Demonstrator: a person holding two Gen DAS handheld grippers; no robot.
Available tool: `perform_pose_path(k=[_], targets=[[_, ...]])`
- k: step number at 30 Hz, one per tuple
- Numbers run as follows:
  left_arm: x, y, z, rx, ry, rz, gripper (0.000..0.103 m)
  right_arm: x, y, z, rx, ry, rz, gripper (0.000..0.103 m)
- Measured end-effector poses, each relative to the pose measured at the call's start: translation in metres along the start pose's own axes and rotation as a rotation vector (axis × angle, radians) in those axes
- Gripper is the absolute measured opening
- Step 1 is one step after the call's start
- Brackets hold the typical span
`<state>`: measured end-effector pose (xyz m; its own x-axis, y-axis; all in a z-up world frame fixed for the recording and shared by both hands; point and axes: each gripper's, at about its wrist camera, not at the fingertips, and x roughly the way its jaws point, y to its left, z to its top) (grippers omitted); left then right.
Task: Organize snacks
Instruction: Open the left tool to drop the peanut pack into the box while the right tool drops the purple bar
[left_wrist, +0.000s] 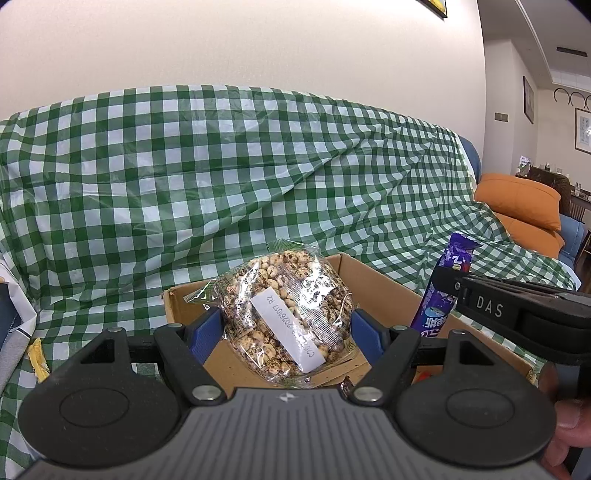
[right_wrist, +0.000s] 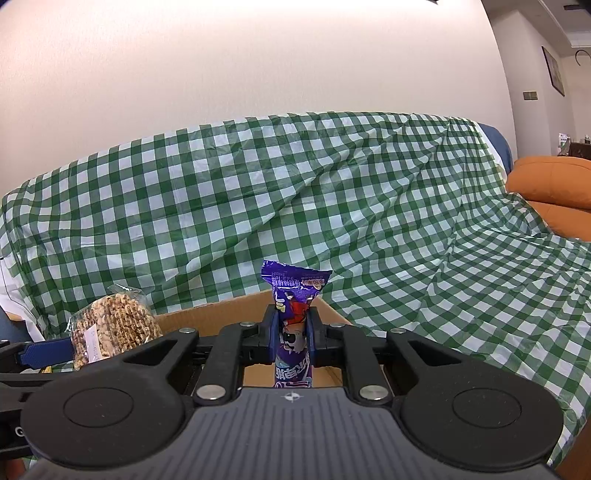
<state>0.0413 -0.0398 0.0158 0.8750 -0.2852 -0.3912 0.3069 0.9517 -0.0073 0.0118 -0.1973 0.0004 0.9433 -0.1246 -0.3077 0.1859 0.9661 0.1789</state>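
Over the cardboard box (left_wrist: 373, 280): left gripper (left_wrist: 284, 328) clamps clear puffed-snack bag (left_wrist: 284, 314) at mid-girth, light, crushable; right gripper (right_wrist: 293, 328), at 3 o'clock, pinches slick purple snack stick (right_wrist: 293, 306) mid-length; grip both gently

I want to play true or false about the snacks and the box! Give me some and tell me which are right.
1. The left gripper holds a clear bag of puffed snacks. True.
2. The right gripper holds a red can. False: it holds a purple packet.
3. The box is brown cardboard. True.
4. The cloth behind the box is plain blue. False: it is green and white checks.
5. The purple packet lies flat in the box. False: it stands upright in the right gripper's jaws.
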Motion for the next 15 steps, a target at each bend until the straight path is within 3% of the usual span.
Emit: perform_pose_path(k=[11,15], targets=[[0.0015,0.0002,-0.0015,0.003,0.019,-0.012,0.083,0.0006,0.0015,0.0002,-0.001,0.01,0.005,0.017],[-0.0003,0.0015,-0.0019,0.013,0.017,-0.001,0.084,0.0044,0.0028,-0.0013,-0.002,0.035,-0.003,0.05]])
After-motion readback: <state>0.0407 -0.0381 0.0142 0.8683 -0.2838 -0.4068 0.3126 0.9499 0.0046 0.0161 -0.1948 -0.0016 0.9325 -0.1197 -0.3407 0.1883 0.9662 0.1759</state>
